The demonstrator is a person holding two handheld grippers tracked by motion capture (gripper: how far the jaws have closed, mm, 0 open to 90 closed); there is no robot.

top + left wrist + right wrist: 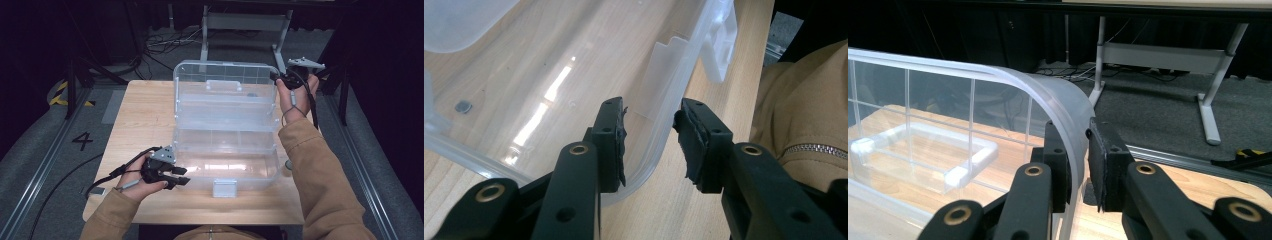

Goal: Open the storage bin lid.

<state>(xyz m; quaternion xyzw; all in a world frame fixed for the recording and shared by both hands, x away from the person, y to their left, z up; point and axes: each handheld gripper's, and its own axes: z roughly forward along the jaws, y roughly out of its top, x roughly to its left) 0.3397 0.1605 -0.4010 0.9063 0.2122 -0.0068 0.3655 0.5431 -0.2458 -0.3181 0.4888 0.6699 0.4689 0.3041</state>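
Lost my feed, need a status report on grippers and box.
Left gripper open, jaws astride box front corner wall. Right gripper clamped on raised lid edge. Nothing in the way.

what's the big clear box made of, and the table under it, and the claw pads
Box: looks like clear, glossy moulded plastic; the table shows through its walls and light glints on its floor.
Table: pale wood or wood-look laminate, matt, with visible grain.
Left claw pads: black, dull, seemingly rubbery; their edges look rough and worn.
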